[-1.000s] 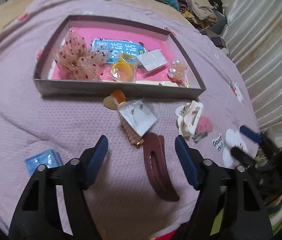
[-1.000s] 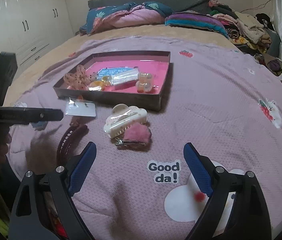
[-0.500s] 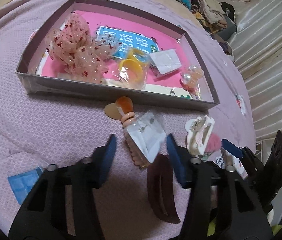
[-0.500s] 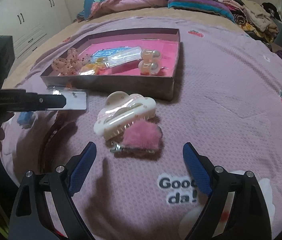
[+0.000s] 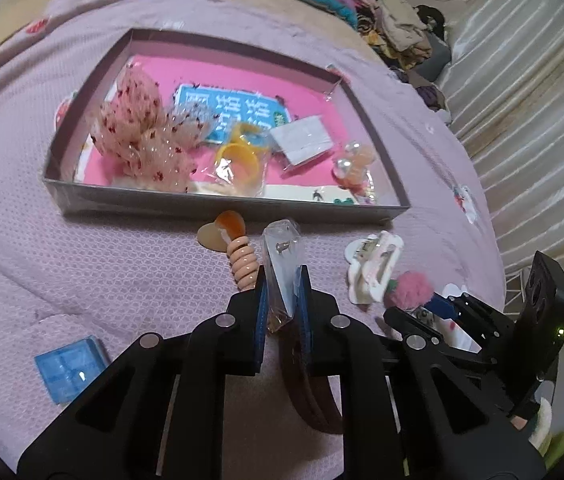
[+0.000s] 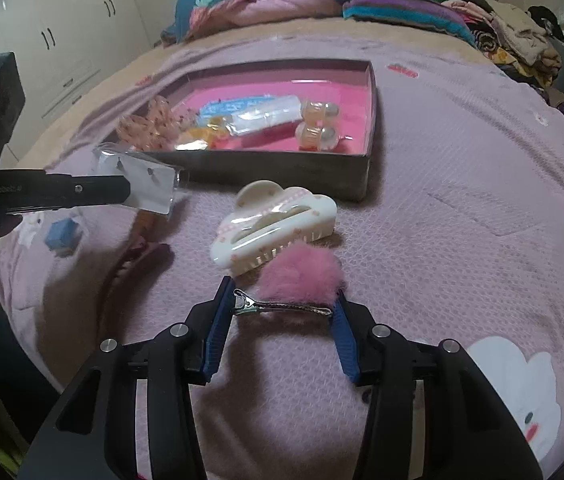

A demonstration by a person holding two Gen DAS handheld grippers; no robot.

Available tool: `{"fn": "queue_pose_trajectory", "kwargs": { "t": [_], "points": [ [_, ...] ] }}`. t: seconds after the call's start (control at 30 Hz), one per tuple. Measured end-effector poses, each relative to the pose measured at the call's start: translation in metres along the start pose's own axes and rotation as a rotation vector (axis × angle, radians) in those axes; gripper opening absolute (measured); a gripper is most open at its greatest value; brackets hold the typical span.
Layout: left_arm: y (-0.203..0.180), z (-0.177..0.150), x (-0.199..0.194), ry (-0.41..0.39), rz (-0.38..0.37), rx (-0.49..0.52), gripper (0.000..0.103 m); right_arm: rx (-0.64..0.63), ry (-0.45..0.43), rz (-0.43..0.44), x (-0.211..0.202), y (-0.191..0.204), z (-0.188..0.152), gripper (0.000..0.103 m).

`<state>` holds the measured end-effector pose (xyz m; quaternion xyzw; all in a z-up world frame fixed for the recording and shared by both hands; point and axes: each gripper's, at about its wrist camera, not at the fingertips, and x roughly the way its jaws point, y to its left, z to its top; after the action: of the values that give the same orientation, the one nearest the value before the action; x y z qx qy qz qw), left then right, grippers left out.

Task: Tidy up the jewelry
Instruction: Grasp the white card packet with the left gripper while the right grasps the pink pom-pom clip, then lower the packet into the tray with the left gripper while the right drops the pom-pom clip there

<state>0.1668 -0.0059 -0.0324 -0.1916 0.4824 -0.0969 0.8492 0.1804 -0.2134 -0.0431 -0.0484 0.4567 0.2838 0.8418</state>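
A: Item one, left gripper [image 5: 282,292]?
B: Just closed, clenched on the clear earring packet [image 5: 282,264]. Packet sits at frame centre, long axis running up toward the tray [image 5: 222,200], lifted off the purple bedspread [image 5: 82,248].
A: Item two, right gripper [image 6: 280,312]?
B: Just been closing around the pink pompom clip [image 6: 297,280], lower centre; metal bar lies left to right between the pads. Contact looks likely, though I cannot tell for sure.
A: Nearby?
B: White cloud claw clip [image 6: 274,224], just above, touching the pompom.

Bed [image 6: 461,184] carries tray [image 6: 365,176], claw clip [image 6: 274,224], blue box [image 5: 70,368]
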Motion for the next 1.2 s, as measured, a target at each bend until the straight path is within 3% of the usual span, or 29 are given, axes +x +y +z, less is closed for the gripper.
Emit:
{"fn": "queue_pose_trajectory", "kwargs": {
  "t": [0.47,1.2],
  "points": [
    [-0.001,0.006,-0.041,-0.121,0.042,0.043,0.007,0.028,-0.083,-0.005,-0.049,0.005,0.006,0.045],
    [0.027,0.049,-0.098,-0.226,0.137,0.055,0.007,-0.042,-0.216,0.071,-0.071,0.042,0.095,0.045]
  ]
}}
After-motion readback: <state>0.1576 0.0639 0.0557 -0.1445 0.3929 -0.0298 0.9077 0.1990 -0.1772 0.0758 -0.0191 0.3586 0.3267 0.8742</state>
